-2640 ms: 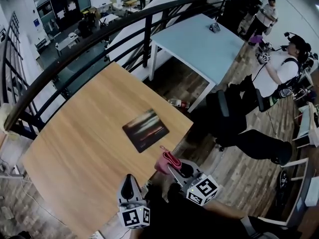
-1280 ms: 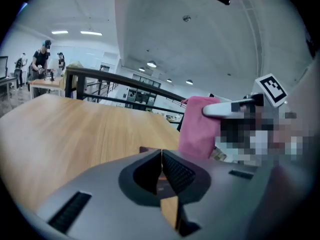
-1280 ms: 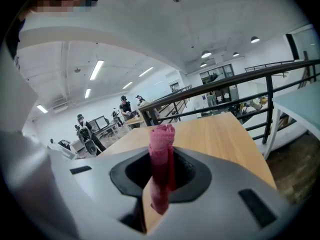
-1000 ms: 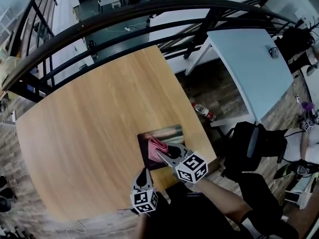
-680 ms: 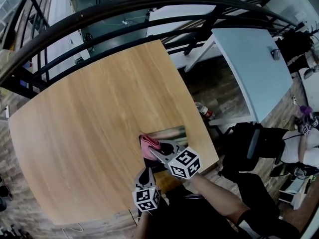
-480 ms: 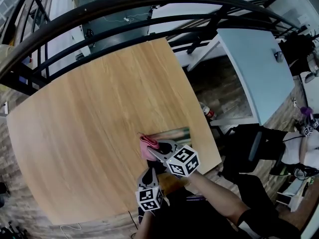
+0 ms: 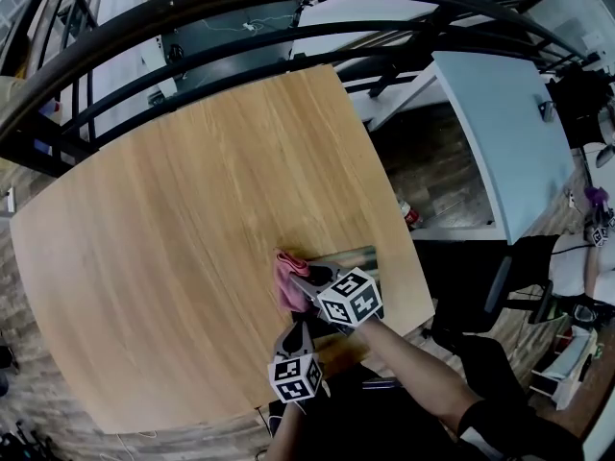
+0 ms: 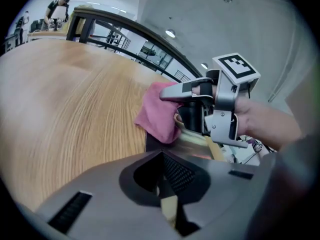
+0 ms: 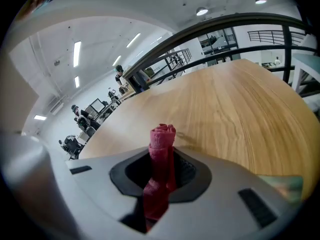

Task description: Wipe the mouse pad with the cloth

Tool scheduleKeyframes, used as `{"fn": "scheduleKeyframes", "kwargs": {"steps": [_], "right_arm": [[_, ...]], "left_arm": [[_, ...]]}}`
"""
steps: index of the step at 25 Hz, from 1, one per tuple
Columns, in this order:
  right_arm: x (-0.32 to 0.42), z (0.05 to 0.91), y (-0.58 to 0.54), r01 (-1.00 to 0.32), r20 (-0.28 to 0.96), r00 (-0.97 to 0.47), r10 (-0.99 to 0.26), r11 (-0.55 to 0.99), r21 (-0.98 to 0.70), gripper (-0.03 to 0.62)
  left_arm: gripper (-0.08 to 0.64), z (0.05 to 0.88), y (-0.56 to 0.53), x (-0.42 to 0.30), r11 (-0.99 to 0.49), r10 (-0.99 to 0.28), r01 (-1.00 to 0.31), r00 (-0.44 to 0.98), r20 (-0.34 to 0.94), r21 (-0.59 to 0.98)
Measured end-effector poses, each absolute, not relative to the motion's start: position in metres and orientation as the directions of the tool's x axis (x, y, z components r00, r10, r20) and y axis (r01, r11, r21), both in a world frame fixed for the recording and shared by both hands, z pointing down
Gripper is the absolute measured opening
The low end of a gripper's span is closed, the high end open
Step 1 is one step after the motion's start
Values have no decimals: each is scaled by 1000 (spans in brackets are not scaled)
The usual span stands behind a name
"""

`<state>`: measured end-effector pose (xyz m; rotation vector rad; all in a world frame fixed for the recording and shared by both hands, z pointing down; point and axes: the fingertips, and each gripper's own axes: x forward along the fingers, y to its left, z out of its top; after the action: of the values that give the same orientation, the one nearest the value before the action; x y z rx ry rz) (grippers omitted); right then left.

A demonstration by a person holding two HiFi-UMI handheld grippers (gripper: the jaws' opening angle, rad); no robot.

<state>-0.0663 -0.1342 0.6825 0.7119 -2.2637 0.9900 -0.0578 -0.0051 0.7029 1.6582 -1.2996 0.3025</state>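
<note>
The mouse pad lies near the wooden table's front right edge, mostly hidden under my right gripper. That gripper is shut on the pink cloth, which hangs onto the pad's left edge and the wood beside it. In the left gripper view the cloth droops from the right gripper over the pad's dark, shiny surface. In the right gripper view the rolled cloth stands pinched between the jaws. My left gripper sits just behind, at the pad's near side, jaws together and holding nothing.
The wooden table stretches far and left of the pad. A black railing curves round its far side. A pale blue table stands to the right, with a bottle on the floor between them.
The right gripper has dragged the cloth leftward across the pad to its left edge. The left gripper has come forward toward the pad's near side.
</note>
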Motion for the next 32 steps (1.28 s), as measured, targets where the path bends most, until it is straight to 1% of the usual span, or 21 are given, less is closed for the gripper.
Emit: {"fn": "scheduleKeyframes", "kwargs": {"steps": [4,12,20,32], "right_arm": [[-63,696,-130,-673,712,-668,-219,586,-451,75],[-59,705,-131,-687,727,-650,-221,581,-436,75],[-54,706,-135,-684,741,-630,-232,618,-388,75],[-16,705,-146,-727,749,-605,-269,570,-383,75]], "left_arm": [[23,706,-1,-54,41,-572,-862,395,719,506],[23,708,1,-50,53,-558,-864,390,733,500],[21,709,-1,-54,79,-554,-869,369,746,489],[21,706,-1,-58,72,-546,-878,363,755,474]]}}
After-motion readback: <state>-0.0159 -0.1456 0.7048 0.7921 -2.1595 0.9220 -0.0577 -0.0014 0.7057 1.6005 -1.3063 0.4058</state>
